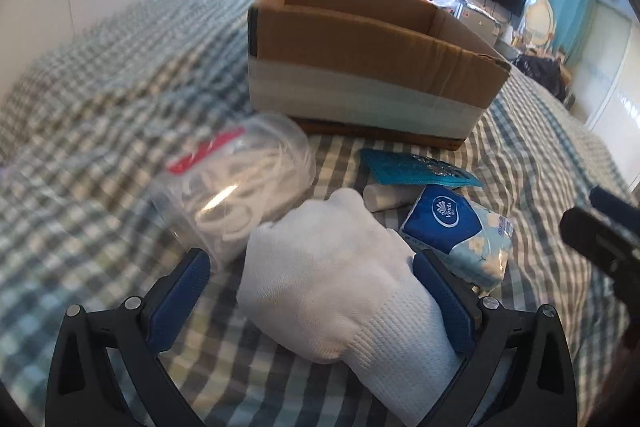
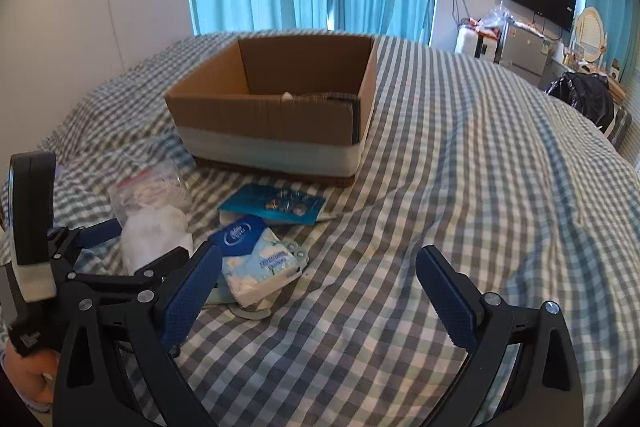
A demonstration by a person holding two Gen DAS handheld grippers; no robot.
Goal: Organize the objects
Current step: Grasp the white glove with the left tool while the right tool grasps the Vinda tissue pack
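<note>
A white knitted glove [image 1: 332, 279] is seen lying between the blue pads of the left gripper [image 1: 311, 269], whose jaws are spread wide around it; only the right-hand pad appears to touch the fabric. A clear bag of white cables [image 1: 236, 183] (blurred here) lies just beside the glove on the checked bedspread [image 2: 460, 187]. A blue tissue pack [image 2: 256, 255] and a teal blister card [image 2: 276, 207] are set near the open cardboard box [image 2: 276, 115]. The right gripper [image 2: 320, 291] is held wide apart above bare bedspread, nothing between its fingers.
</note>
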